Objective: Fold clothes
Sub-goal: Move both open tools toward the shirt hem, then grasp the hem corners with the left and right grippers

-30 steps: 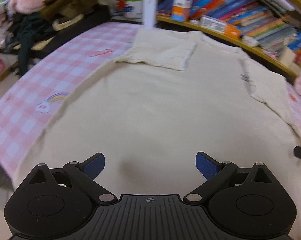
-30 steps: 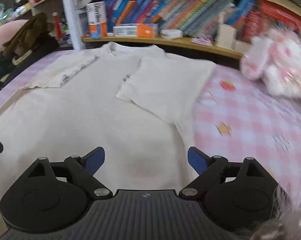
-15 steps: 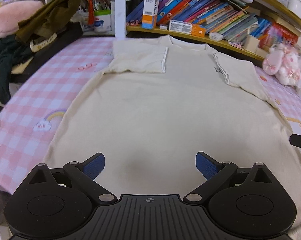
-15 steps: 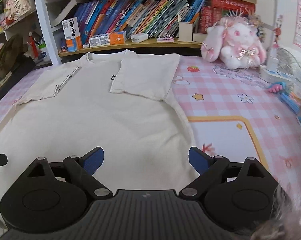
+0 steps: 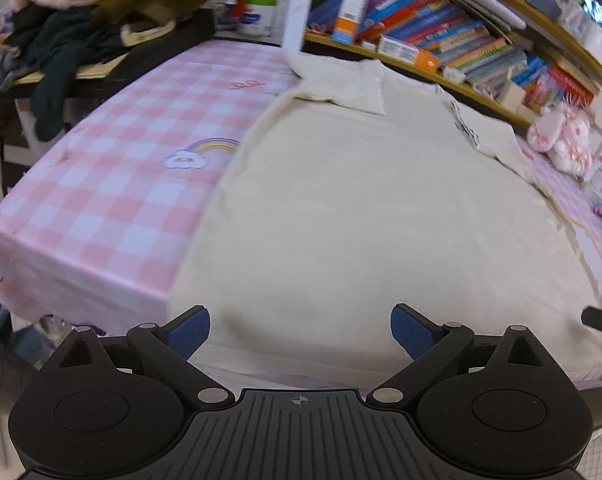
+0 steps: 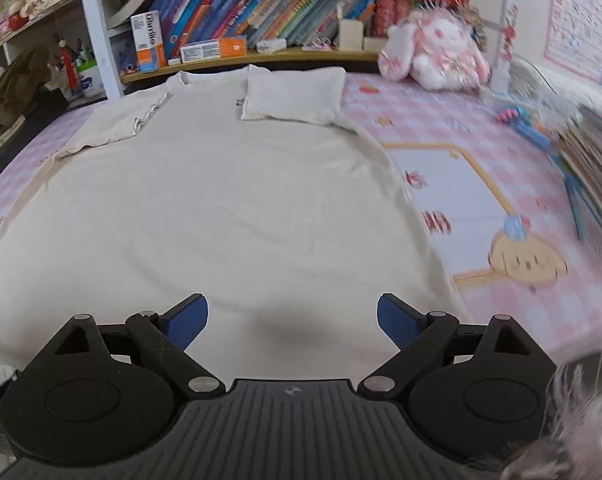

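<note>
A cream T-shirt (image 5: pixel 373 208) (image 6: pixel 221 208) lies flat on the pink checked tablecloth (image 5: pixel 113 184), neck toward the bookshelf. Both short sleeves are folded inward onto the body: the left sleeve (image 5: pixel 341 88) (image 6: pixel 117 128) and the right sleeve (image 6: pixel 297 96) (image 5: pixel 485 136). My left gripper (image 5: pixel 300 328) hovers open over the shirt's bottom hem near its left corner, holding nothing. My right gripper (image 6: pixel 293 322) hovers open over the hem toward the right corner, also holding nothing. The right gripper's tip (image 5: pixel 601 322) shows at the edge of the left wrist view.
A bookshelf (image 6: pixel 261 12) full of books runs along the far side. A pink plush rabbit (image 6: pixel 437 56) sits at the back right. Dark clothes (image 5: pixel 73 24) are piled beyond the table's left end. Books (image 6: pixel 593 176) are stacked at the right. The table's near-left edge (image 5: pixel 81 280) drops to the floor.
Both grippers have drawn back toward the shirt's bottom hem. The left one has shifted left, so the table's near edge now shows. Both stay open.
</note>
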### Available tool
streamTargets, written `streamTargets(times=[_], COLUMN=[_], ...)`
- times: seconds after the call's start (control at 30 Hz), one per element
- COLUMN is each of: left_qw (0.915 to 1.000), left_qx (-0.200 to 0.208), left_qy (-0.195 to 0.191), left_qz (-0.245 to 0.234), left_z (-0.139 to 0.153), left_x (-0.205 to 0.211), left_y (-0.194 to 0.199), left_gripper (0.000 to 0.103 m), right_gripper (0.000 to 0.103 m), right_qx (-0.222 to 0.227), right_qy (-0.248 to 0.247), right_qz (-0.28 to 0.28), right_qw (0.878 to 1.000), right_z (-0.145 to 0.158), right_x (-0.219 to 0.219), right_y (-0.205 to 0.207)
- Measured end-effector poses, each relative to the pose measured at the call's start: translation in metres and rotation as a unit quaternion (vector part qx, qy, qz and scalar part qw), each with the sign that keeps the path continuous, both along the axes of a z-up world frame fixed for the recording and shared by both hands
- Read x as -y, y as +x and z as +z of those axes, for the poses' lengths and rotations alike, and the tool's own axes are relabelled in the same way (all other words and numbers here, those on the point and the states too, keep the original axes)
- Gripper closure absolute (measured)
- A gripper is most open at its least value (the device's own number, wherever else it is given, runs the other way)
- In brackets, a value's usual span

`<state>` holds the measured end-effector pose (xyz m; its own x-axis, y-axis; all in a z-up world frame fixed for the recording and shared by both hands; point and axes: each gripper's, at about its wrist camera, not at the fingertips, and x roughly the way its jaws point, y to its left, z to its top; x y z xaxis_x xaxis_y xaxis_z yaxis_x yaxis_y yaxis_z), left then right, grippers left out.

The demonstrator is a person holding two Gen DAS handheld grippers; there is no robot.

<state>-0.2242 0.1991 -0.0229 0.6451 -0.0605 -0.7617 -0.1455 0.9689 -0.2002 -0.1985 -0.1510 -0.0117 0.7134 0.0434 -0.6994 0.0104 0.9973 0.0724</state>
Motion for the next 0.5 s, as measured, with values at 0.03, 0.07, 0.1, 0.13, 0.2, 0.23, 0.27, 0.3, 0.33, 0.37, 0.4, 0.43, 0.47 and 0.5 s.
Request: streamTargets(times=[0.03,0.07,0.1,0.13,0.2,0.23,0.27,0.3,0.33,0.37,0.4,0.43,0.47,0.5], left_qw=[1.0000,0.9999,0.9998,0.9997,0.9993,0.9992,0.9992,0.9993,0.9993,0.9993,0.9992,0.9991,0.9990,0.9988], left_qx=[0.003,0.006,0.007,0.010,0.015,0.017,0.015,0.014,0.010,0.006,0.004,0.001,-0.002,-0.005], left_qy=[-0.004,-0.008,-0.013,-0.019,-0.028,-0.031,-0.030,-0.029,-0.027,-0.026,-0.026,-0.026,-0.027,-0.028], left_qz=[0.004,0.007,0.010,0.014,0.018,0.020,0.021,0.022,0.025,0.028,0.031,0.034,0.037,0.039], left_z=[0.001,0.001,0.001,0.001,0.000,0.000,-0.002,-0.004,-0.006,-0.009,-0.011,-0.012,-0.014,-0.016], left_x=[-0.005,-0.010,-0.013,-0.018,-0.025,-0.028,-0.031,-0.034,-0.037,-0.040,-0.044,-0.048,-0.052,-0.056], left_y=[-0.003,-0.006,-0.007,-0.010,-0.015,-0.016,-0.018,-0.020,-0.021,-0.022,-0.022,-0.023,-0.023,-0.022], left_gripper=[0.005,0.006,0.006,0.007,0.011,0.013,0.019,0.026,0.030,0.036,0.043,0.047,0.057,0.060], right_gripper=[0.011,0.011,0.011,0.011,0.011,0.011,0.011,0.011,0.011,0.012,0.013,0.014,0.014,0.014], right_qx=[-0.001,-0.003,-0.004,-0.005,-0.008,-0.009,-0.011,-0.010,-0.012,-0.014,-0.016,-0.018,-0.020,-0.022], right_qy=[0.003,0.007,0.010,0.014,0.021,0.024,0.028,0.032,0.034,0.036,0.037,0.038,0.039,0.041], right_qz=[-0.005,-0.010,-0.015,-0.021,-0.031,-0.036,-0.041,-0.044,-0.051,-0.057,-0.064,-0.071,-0.080,-0.084], right_qw=[1.000,1.000,1.000,1.000,0.999,0.999,0.999,0.998,0.998,0.998,0.997,0.997,0.996,0.995], right_z=[0.000,0.000,-0.001,-0.001,-0.001,-0.002,-0.002,-0.003,-0.004,-0.005,-0.006,-0.007,-0.008,-0.009], right_x=[0.001,0.001,0.002,0.002,0.003,0.004,0.004,0.007,0.011,0.016,0.020,0.025,0.030,0.036], right_y=[-0.004,-0.007,-0.011,-0.015,-0.022,-0.026,-0.030,-0.032,-0.034,-0.035,-0.037,-0.038,-0.039,-0.040])
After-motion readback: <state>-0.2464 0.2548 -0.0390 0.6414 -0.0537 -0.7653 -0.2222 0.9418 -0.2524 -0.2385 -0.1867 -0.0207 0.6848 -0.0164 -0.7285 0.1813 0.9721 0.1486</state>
